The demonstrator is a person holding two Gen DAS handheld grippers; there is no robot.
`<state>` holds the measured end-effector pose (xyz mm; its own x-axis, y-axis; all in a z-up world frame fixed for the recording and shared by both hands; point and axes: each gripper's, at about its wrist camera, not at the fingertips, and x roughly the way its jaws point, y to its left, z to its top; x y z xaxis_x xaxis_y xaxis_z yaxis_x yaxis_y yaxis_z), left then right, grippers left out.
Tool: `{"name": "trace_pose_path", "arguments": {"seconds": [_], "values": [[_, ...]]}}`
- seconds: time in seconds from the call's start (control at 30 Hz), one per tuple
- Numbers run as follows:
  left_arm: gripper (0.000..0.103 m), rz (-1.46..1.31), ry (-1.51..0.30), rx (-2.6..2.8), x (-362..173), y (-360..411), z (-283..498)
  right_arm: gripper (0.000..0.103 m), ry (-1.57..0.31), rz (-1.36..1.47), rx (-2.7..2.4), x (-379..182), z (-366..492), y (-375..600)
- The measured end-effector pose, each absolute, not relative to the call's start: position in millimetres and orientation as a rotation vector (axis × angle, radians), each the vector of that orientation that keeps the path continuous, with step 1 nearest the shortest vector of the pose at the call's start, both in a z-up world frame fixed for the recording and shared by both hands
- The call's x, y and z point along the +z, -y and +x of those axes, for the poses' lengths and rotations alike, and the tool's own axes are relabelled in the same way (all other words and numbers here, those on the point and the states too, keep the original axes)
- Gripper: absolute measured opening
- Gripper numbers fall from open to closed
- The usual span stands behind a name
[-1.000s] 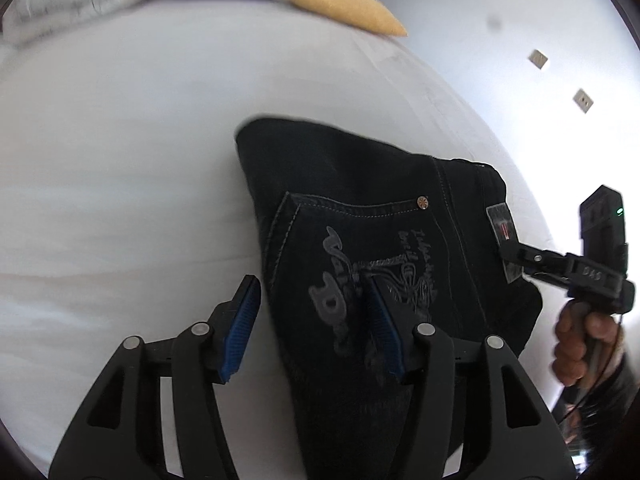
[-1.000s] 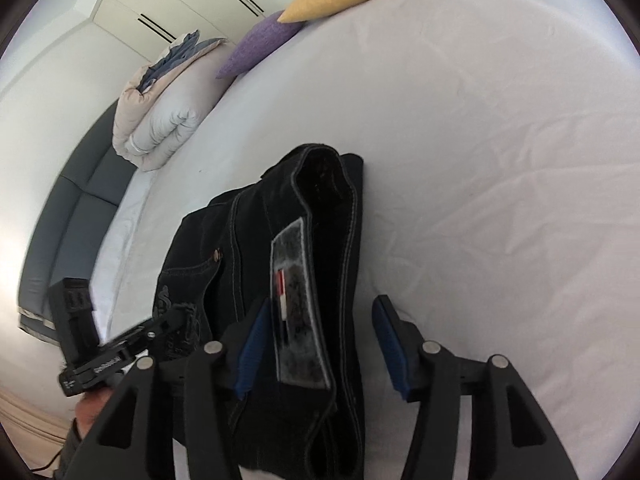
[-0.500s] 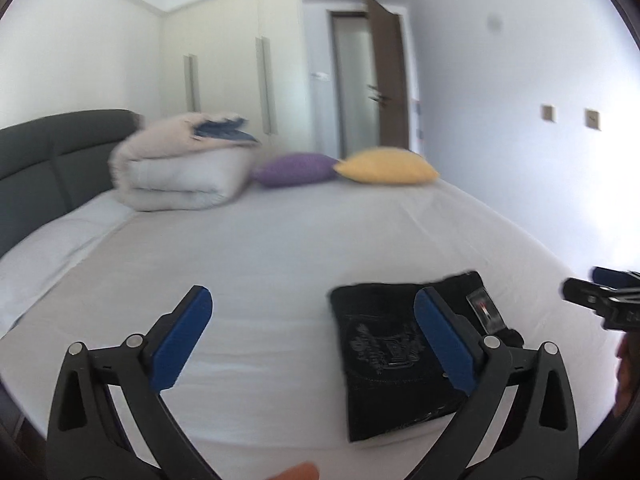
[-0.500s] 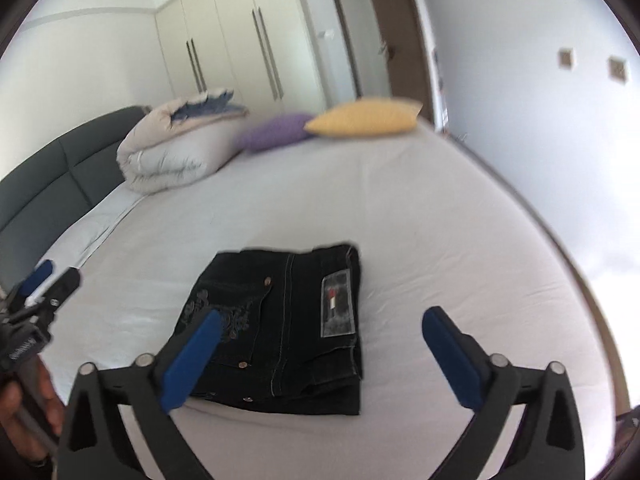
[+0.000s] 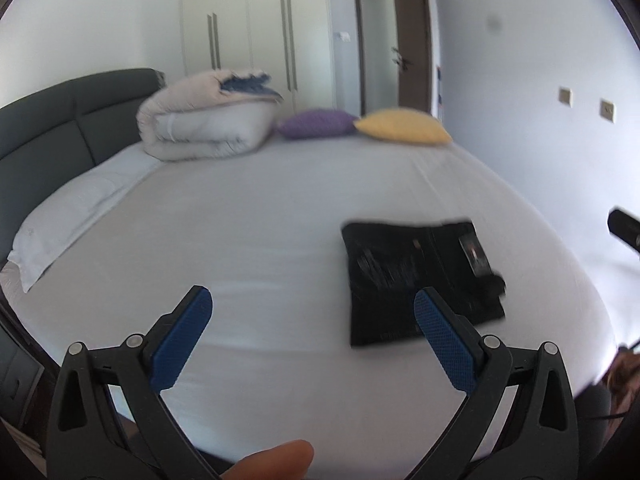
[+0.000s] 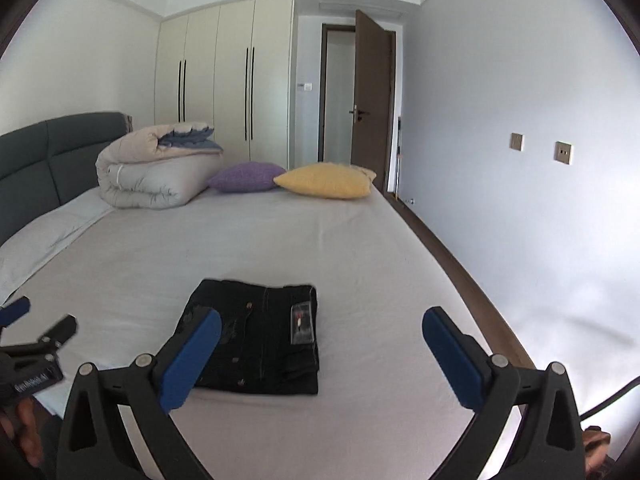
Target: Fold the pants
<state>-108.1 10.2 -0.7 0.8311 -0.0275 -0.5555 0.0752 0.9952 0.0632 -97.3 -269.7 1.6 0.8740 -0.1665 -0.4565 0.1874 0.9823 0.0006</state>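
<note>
Black jeans [image 6: 260, 340] lie folded into a compact rectangle on the white bed sheet [image 6: 280, 240], back pocket and waist label facing up. In the left wrist view the same jeans [image 5: 416, 276] appear blurred, ahead and to the right. My left gripper [image 5: 312, 304] hovers above the sheet, jaws wide open and empty, well back from the jeans. My right gripper [image 6: 320, 320] is also raised and wide open with nothing between its blue pads [image 6: 192, 364]; the jeans lie beyond and below it. At the left edge of the right wrist view, the left gripper [image 6: 24, 324] shows.
A rolled duvet [image 6: 156, 176], a purple cushion [image 6: 244, 176] and a yellow cushion [image 6: 328, 180] sit at the bed's far end. A grey headboard [image 6: 48, 152] runs along the left. The bed's right edge [image 6: 460, 280] borders a floor strip and wall; a door [image 6: 372, 108] stands open beyond.
Both grippers let go of the folded jeans, opened wide, and drew back and upward. The views tilted up from the fabric to take in the whole bed and room.
</note>
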Motion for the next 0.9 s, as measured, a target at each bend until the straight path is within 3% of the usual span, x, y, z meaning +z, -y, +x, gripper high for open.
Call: {"name": "trace_pose_path", "arguments": {"seconds": [0.9], "values": [[0.103,0.104,-0.711,-0.05,-66,5,-82,0.103,-0.695,0.048,-0.169,-53,-86,236]]}}
